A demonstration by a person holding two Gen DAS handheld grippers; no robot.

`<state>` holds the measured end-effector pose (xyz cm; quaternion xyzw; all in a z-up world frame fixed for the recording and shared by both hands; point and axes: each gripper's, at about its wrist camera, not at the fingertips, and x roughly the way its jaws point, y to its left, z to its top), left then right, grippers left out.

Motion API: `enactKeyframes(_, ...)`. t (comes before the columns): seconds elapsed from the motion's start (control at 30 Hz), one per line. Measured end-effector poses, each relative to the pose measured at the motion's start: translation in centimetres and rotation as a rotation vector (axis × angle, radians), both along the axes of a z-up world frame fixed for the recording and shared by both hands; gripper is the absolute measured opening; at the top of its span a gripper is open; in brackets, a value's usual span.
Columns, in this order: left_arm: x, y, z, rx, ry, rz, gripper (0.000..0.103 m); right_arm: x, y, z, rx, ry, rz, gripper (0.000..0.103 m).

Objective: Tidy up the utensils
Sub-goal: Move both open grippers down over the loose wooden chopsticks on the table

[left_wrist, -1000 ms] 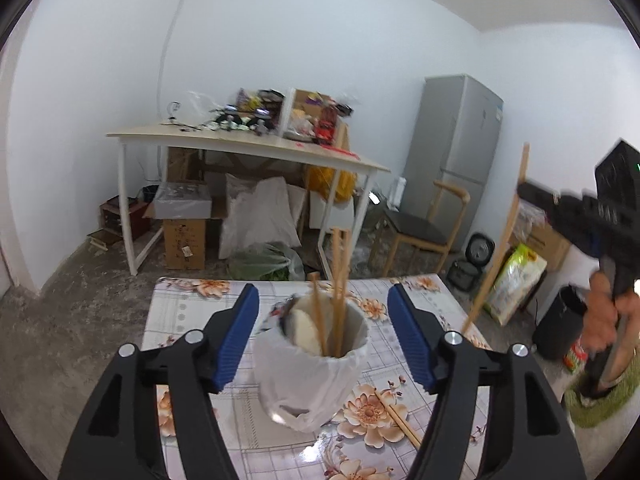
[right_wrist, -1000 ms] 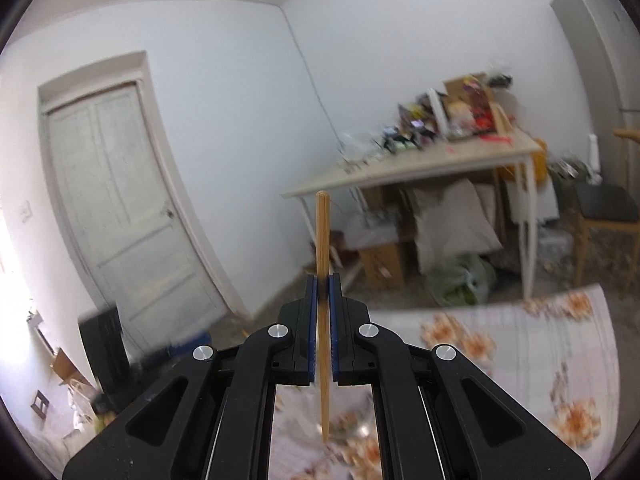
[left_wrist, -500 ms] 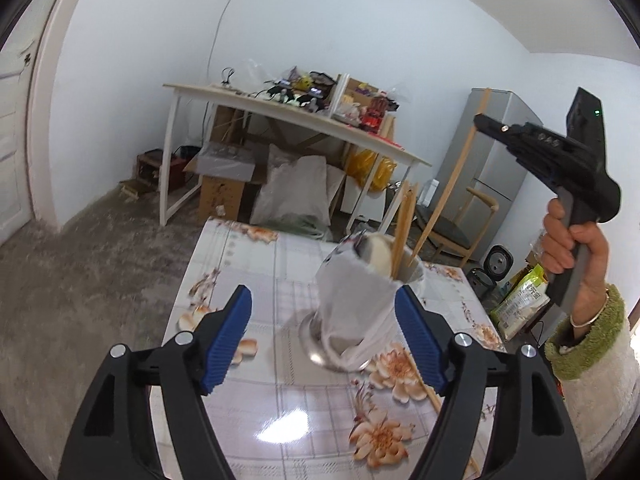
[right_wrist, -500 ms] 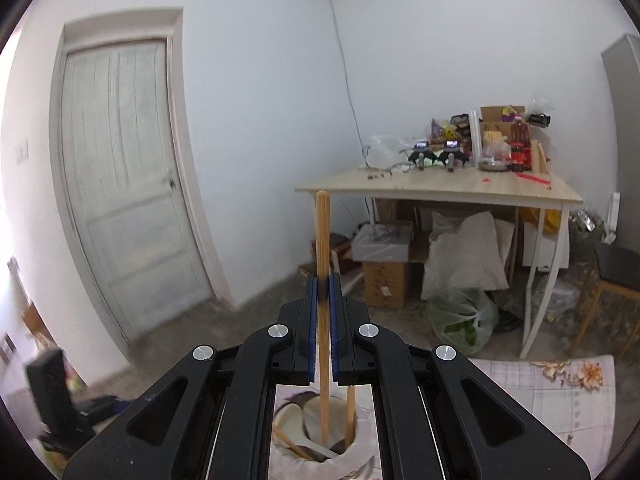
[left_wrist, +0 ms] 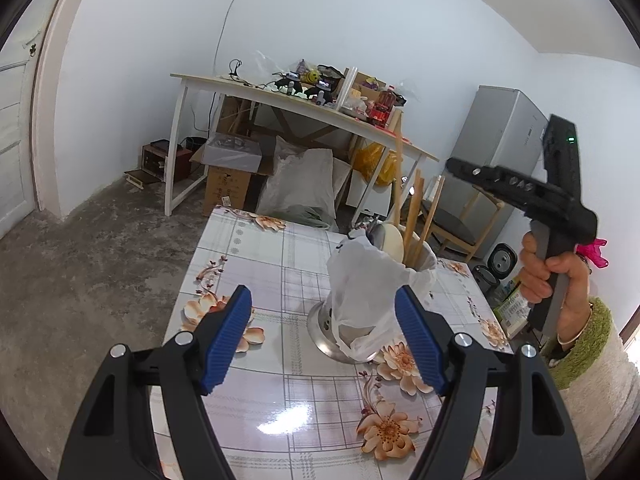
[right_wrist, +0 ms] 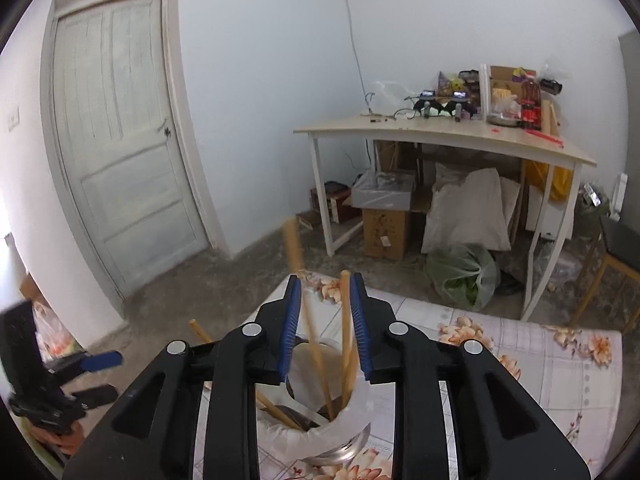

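Because the chopstick (right_wrist: 310,320) is blurred and leans between parted pads with nothing pressing on it, it reads as let go, dropping or settling into the metal holder (right_wrist: 336,446) so that it stands with the others. That holder sits near the middle of the flowered table (left_wrist: 256,264), lined with a white plastic bag (left_wrist: 360,284), probably to keep the inside clean. Several chopsticks (left_wrist: 412,216) rise from it at a slant beside a pale spoon (left_wrist: 390,236), resting against the rim, since the cup is wider than they are.

The right gripper (right_wrist: 325,320) hangs directly above the holder's mouth, jaws apart, holding nothing; that height suits a straight drop. The left gripper (left_wrist: 324,336) is wide open and empty, low over the table, its fingers flanking the holder without touching it, likely ready to steady it if it tips.

Further out, a cluttered white desk (left_wrist: 304,108), cardboard boxes (left_wrist: 228,188) and a grey fridge (left_wrist: 504,136) line the wall.
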<state>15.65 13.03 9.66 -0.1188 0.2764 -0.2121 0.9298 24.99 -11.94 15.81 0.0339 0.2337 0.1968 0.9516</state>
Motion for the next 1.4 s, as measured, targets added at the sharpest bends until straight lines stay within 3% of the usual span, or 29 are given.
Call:
enactKeyframes(0.2,0.4,-1.1,-0.6,0.008,0.011,-0.027,0.072,-3.4,-3.9,0.3,0.097,-0.005,-0.054,0.029)
enactKeyframes(0.37,0.5,-2.1,-1.3,0.014,0.026,-0.069,0.072,-6.9,-7.1,-2.3,0.166,0.062,-0.116,0.029)
enactKeyframes(0.57,0.2,-4.2,-3.2,0.050,0.064,-0.135,0.073,-10.1,-7.3,-10.5,0.139,0.285,-0.164,0.029)
enactKeyframes(0.7,0.0,-5.5,-4.7,0.063,0.107,-0.169,0.073,-11.6,-5.7,-16.9,0.080,0.433,-0.180,0.021)
enactKeyframes(0.87,-0.5,-8.1,-6.8,0.101,0.158,-0.220,0.073,-13.4,-5.3,-21.0,0.059,0.517,-0.191,0.012)
enactKeyframes(1.1,-1.1,-11.1,-8.5,0.133,0.188,-0.273,0.073,-13.0,-5.0,-22.1,0.056,0.541,-0.176,0.008)
enactKeyframes(1.4,-0.9,-13.8,-9.5,0.172,0.209,-0.305,0.073,-13.6,-4.9,-22.1,-0.054,0.498,-0.218,0.005)
